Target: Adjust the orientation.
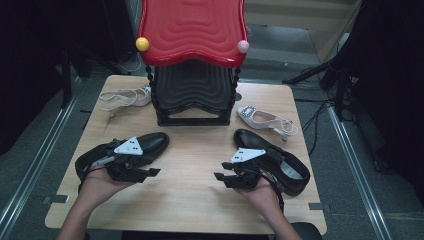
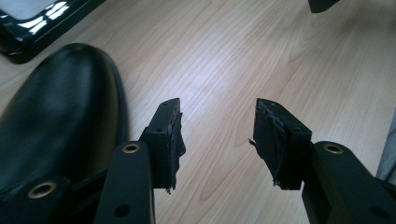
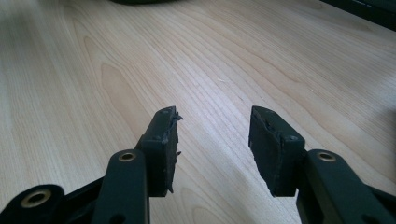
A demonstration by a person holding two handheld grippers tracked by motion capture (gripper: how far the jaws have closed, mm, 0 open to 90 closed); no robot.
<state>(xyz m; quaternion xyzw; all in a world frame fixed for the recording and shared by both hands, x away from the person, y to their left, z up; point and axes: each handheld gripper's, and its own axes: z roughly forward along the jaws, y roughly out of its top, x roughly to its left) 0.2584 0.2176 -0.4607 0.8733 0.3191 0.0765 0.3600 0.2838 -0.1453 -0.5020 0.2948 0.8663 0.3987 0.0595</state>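
Glossy black leather shoe beside the left hand-held gripper, jaws apart; right hand-held gripper likewise agape.

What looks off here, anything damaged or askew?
The pads on the left claw and right claw are frayed, with ragged edges. The white sandal at the table's far left lies tipped on its side.

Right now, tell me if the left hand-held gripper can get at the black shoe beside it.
Probably yes. The left hand-held gripper is open over bare table, and the black shoe lies right beside its left jaw with nothing between.
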